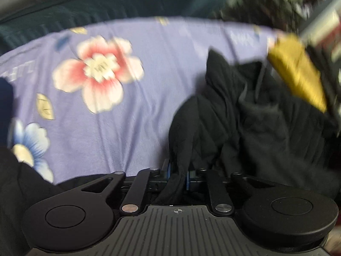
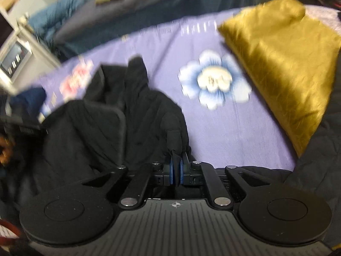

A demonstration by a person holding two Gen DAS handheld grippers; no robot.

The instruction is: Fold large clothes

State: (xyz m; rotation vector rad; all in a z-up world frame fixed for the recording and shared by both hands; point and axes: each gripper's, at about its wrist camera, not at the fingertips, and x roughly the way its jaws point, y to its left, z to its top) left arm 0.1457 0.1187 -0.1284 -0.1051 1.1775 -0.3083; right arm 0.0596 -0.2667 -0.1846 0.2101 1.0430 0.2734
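A large black garment (image 1: 251, 128) lies bunched on a purple floral bedsheet (image 1: 132, 111). My left gripper (image 1: 178, 175) is shut on a fold of this black garment, which spreads to the right of it. In the right wrist view the same black garment (image 2: 102, 123) spreads to the left, and my right gripper (image 2: 176, 171) is shut on a pinch of it. Both views are motion-blurred.
A folded gold cloth (image 2: 281, 64) lies on the sheet (image 2: 213, 128) at the right; it also shows in the left wrist view (image 1: 298, 70) at the upper right. Dark blue bedding (image 2: 149, 17) lies along the far side. A white appliance (image 2: 15, 57) stands at the left.
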